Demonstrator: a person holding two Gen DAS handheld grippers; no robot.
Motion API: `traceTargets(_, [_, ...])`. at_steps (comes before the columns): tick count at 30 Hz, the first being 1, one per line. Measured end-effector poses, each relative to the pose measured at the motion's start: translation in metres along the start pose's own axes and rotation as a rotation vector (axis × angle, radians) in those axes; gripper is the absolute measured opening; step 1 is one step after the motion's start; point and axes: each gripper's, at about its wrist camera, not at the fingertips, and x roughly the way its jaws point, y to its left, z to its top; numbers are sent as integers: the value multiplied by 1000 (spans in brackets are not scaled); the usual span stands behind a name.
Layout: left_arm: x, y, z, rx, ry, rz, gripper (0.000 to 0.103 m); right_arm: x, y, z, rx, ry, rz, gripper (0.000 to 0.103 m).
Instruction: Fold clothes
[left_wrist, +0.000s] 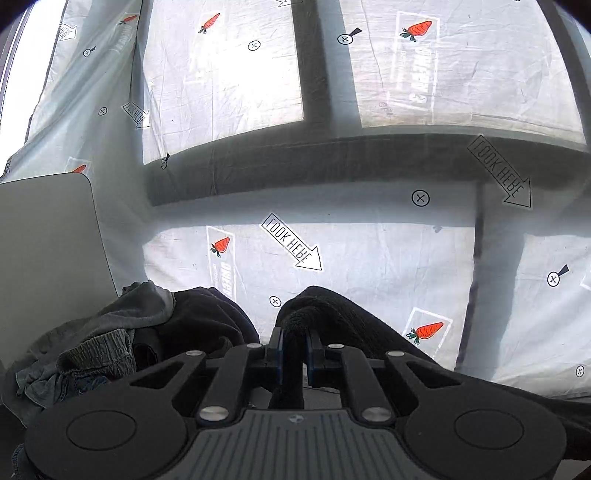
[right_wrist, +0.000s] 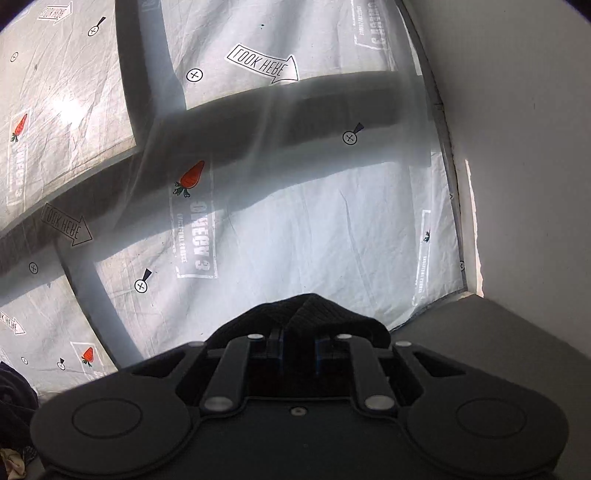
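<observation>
A black knit garment (left_wrist: 351, 317) lies over a white sheet printed with carrots and arrows (left_wrist: 369, 251). My left gripper (left_wrist: 293, 334) is shut on a bunched edge of it. In the right wrist view my right gripper (right_wrist: 297, 336) is shut on another bunched part of the black knit garment (right_wrist: 310, 314), which humps up over the fingers. The rest of the garment is hidden under both grippers.
A pile of dark and grey-green clothes (left_wrist: 110, 332) lies at the left, beside a grey flat panel (left_wrist: 48, 240). Window-frame shadows cross the sheet. A white wall (right_wrist: 517, 147) and a grey ledge (right_wrist: 498, 332) bound the right side. Dark clothes (right_wrist: 14, 398) show at the left edge.
</observation>
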Motion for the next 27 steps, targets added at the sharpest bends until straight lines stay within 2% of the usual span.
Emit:
traceTargets(1, [-8, 4, 6, -10, -14, 2, 13, -9, 2, 6, -9, -31, -7, 15])
traceTargets(4, [-26, 17, -9, -48, 57, -11, 13, -24, -8, 8, -21, -40, -58, 15])
traceTargets(7, [-36, 23, -57, -45, 219, -26, 13, -24, -39, -30, -9, 114, -161, 15])
traceTargets(9, [-38, 27, -110, -48, 417, -31, 13, -23, -59, -57, 0, 221, -230, 16])
traceTargets(11, [-42, 31, -160, -79, 636, -41, 14, -19, -79, -97, -12, 425, -318, 19])
traceTargets(13, [-45, 31, -195, -89, 821, -69, 17, -19, -94, -132, -6, 596, -405, 23])
traceTargets(15, [-50, 30, -225, -82, 984, -99, 19, -25, -107, -156, 41, 680, -444, 28])
traceTargets(16, [-52, 29, -227, -54, 993, -110, 19, -28, -113, -168, 66, 719, -462, 32])
traceTargets(17, [-54, 28, -223, -23, 970, -117, 19, -29, -115, -171, 89, 720, -464, 39])
traceTargets(19, [-54, 23, -206, 60, 878, -138, 26, -28, -116, -172, 121, 710, -460, 43])
traceTargets(22, [-47, 21, -181, 106, 733, -152, 38, -14, -104, -163, 91, 668, -426, 49])
traceTargets(25, [-31, 21, -165, 110, 649, -158, 46, 4, -87, -154, 46, 627, -379, 51])
traceTargets(27, [-19, 17, -165, 161, 620, -157, 52, 19, -75, -151, 23, 608, -339, 60])
